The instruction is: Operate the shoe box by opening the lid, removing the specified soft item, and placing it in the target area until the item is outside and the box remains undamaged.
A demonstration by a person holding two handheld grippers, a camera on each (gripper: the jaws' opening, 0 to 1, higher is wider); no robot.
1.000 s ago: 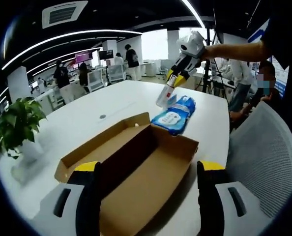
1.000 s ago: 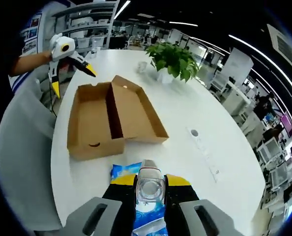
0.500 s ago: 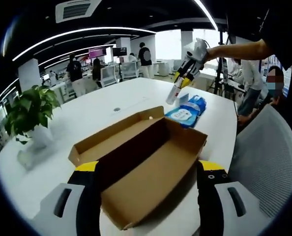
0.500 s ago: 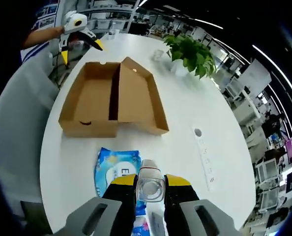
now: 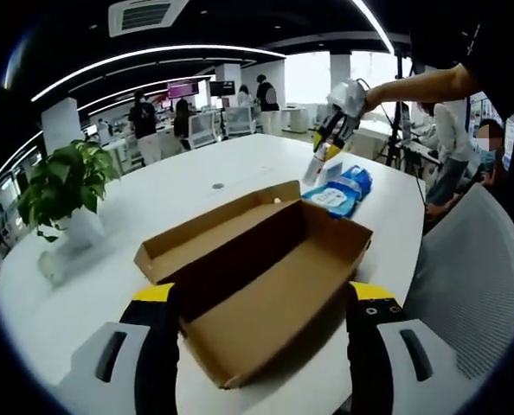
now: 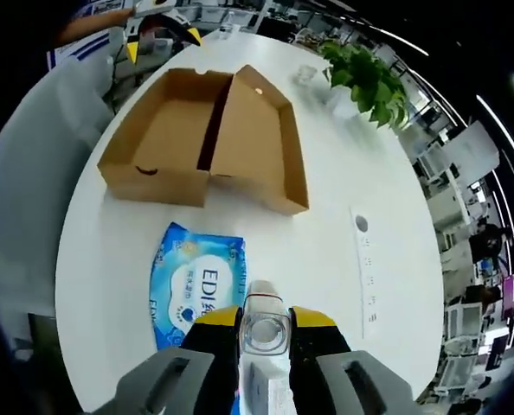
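On table [image 6: 326, 225]: shoe box [image 6: 207, 143], lid folded flat, interior bare.
Beside box: blue wipes pack [image 6: 196, 281], lying outside, just short of box wall.
Far edge: potted plant [image 5: 62, 186]; power strip [image 6: 365, 268] set in tabletop.
Right gripper [image 6: 264, 322]: raised above pack, jaws clamped on clear bottle [image 6: 264, 324].
Left gripper [image 5: 261, 303]: jaws wide apart, straddling near end of box, nothing held.
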